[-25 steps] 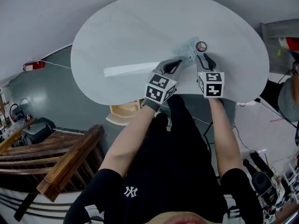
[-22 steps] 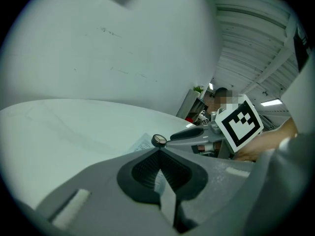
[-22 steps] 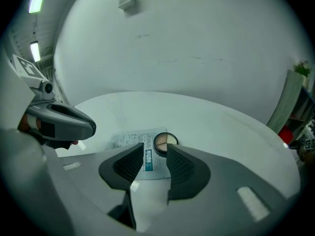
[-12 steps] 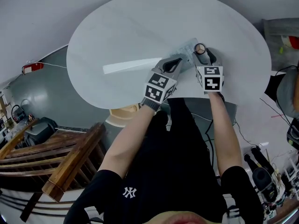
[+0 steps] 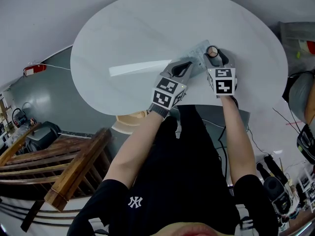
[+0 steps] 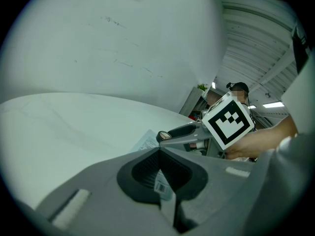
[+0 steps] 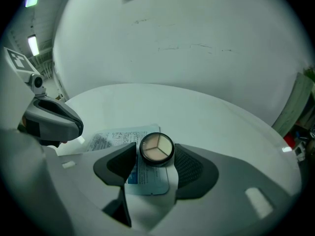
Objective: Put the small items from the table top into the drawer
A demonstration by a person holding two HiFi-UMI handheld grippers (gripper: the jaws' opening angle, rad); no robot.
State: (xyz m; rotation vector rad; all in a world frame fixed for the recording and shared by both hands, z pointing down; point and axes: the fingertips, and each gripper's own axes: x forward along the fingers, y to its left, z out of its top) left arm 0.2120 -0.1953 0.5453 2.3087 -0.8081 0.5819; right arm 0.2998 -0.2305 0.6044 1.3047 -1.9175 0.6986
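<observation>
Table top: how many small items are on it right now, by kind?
Round compact: 1
Printed flat packet: 1
Total: 2

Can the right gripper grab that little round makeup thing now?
Probably yes. The right gripper has just been opening its fingers, and the round compact sits right between them with nothing in the way. They likely only need to squeeze shut.
</observation>
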